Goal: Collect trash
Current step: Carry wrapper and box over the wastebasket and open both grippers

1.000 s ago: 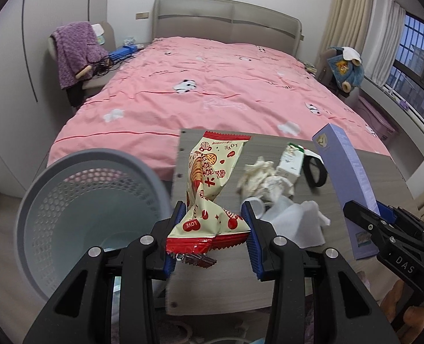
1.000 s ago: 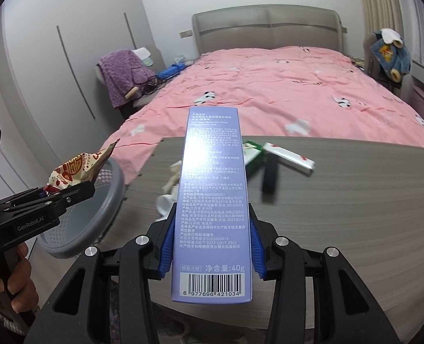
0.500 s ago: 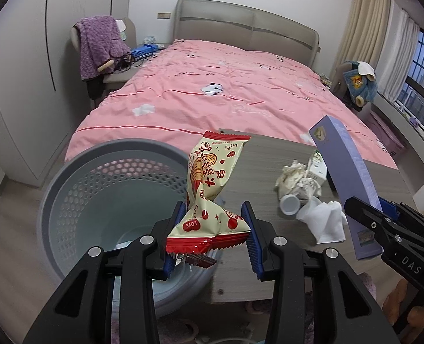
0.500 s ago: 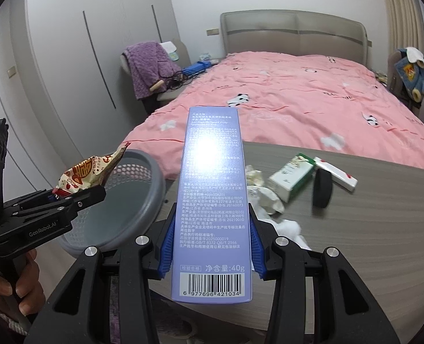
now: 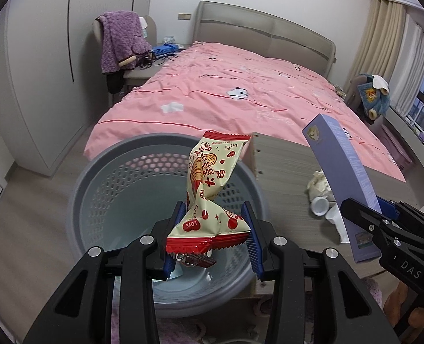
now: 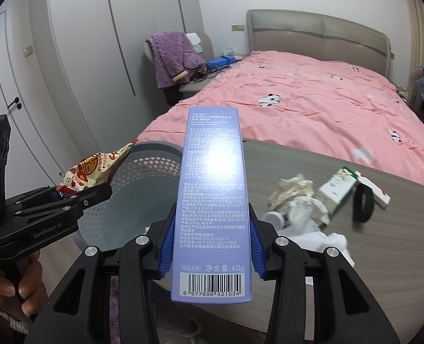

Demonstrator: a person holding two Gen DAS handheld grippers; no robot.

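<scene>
My left gripper [image 5: 212, 229] is shut on a cream and red snack wrapper [image 5: 212, 189] and holds it over the open grey perforated bin [image 5: 103, 189]. The wrapper [image 6: 94, 172] and the bin [image 6: 154, 154] also show in the right wrist view. My right gripper [image 6: 210, 240] is shut on a tall purple toothpaste box [image 6: 212, 195], held upright at the table's left edge beside the bin; the box also shows in the left wrist view [image 5: 344, 183]. Crumpled tissues [image 6: 295, 197] lie on the grey wooden table [image 6: 384, 246].
On the table lie a small white cup [image 6: 272, 218], a white cloth [image 6: 326, 240], a green and white carton [image 6: 338, 192], a black band [image 6: 362, 203] and a white tube [image 6: 375, 189]. A pink bed [image 5: 240, 97] stands behind; a chair with purple clothing [image 5: 120, 43] is at far left.
Both grippers have moved left with their loads. The wrapper has gone from above the table edge to above the bin; the purple box has come closer to the bin.
</scene>
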